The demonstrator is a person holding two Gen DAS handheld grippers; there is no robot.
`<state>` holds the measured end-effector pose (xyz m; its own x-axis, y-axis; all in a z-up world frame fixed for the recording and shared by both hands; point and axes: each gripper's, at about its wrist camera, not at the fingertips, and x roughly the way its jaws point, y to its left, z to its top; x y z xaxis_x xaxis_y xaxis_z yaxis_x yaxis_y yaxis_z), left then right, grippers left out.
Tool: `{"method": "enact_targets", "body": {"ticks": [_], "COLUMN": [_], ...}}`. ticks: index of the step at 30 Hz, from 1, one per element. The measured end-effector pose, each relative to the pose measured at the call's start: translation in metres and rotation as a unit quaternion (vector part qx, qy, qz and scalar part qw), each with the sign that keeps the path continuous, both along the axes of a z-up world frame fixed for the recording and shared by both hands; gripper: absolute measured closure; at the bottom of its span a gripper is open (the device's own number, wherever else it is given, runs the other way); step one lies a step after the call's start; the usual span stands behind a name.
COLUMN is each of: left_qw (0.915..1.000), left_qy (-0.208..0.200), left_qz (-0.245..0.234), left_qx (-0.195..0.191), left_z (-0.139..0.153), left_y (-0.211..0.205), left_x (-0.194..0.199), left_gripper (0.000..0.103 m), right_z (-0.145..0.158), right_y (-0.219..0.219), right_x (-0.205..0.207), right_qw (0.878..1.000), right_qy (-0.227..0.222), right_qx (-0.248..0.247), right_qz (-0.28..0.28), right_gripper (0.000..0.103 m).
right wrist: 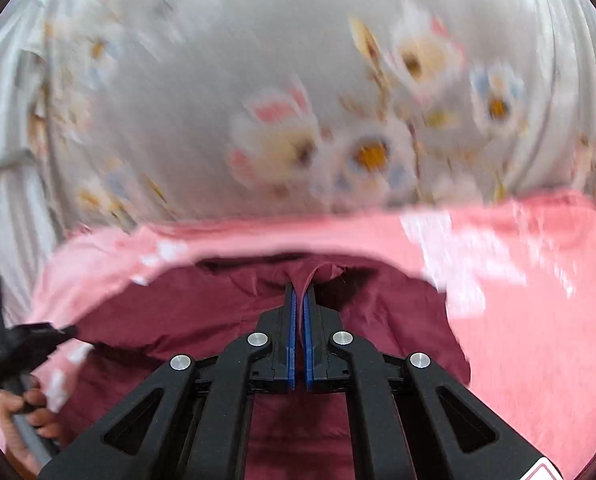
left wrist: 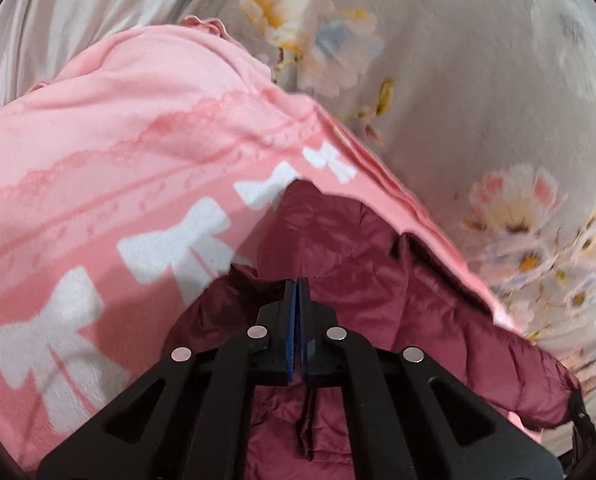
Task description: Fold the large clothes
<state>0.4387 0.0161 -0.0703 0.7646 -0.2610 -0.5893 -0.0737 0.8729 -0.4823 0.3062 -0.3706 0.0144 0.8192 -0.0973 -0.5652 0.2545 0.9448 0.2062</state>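
Floral bedsheet [left wrist: 477, 80] extends beyond both tongs. Pink bow-print blanket [left wrist: 110, 152] lies under the maroon jacket [left wrist: 357, 248]. Left gripper [left wrist: 298, 285] and right gripper [right wrist: 301, 290] each pinch jacket fabric. Only the right view shows a hand [right wrist: 30, 412].

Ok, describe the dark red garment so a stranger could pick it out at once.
Start from the grey floral bedsheet; on it lies a pink blanket with white bows. On that blanket lies the maroon quilted puffer jacket, the only shiny, dark red fabric, pinched by both the left gripper and right gripper.
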Motion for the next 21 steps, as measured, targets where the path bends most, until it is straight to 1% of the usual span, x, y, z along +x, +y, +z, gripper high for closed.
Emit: {"method": "enact_targets", "body": {"ticks": [2, 5, 7, 10, 12, 15, 18, 21], "left_qw": [0.9995, 0.9976, 0.9968, 0.9963, 0.9958, 0.9952, 0.9935, 0.9910], "left_qy": [0.025, 0.058, 0.065, 0.062, 0.063, 0.063, 0.067, 0.067], "left_qz": [-0.006, -0.013, -0.012, -0.012, -0.011, -0.010, -0.009, -0.006], "left_qx": [0.020, 0.035, 0.045, 0.058, 0.065, 0.074, 0.092, 0.116], "left_z": [-0.018, -0.044, -0.053, -0.055, -0.057, -0.058, -0.058, -0.055], "left_y": [-0.009, -0.017, -0.020, -0.023, -0.025, -0.026, -0.031, -0.036], "left_x": [0.005, 0.007, 0.007, 0.006, 0.005, 0.005, 0.006, 0.006], "left_gripper": [0.103, 0.103, 0.103, 0.103, 0.103, 0.103, 0.103, 0.101], "right_z": [-0.030, -0.057, -0.071, -0.090, -0.096, -0.100, -0.102, -0.096], "right_y": [-0.012, -0.015, -0.015, -0.016, -0.017, -0.016, -0.016, -0.016], "right_x": [0.009, 0.013, 0.013, 0.015, 0.017, 0.019, 0.022, 0.015], "right_qw": [0.999, 0.997, 0.996, 0.993, 0.991, 0.990, 0.987, 0.987], "right_qy": [0.043, 0.075, 0.091, 0.111, 0.119, 0.131, 0.148, 0.150], "right_qx": [0.020, 0.017, 0.022, 0.041, 0.052, 0.054, 0.055, 0.059], "right_qz": [-0.011, -0.013, -0.012, -0.014, -0.016, -0.018, -0.018, -0.025], "right_gripper": [0.100, 0.100, 0.100, 0.100, 0.100, 0.100, 0.100, 0.098]}}
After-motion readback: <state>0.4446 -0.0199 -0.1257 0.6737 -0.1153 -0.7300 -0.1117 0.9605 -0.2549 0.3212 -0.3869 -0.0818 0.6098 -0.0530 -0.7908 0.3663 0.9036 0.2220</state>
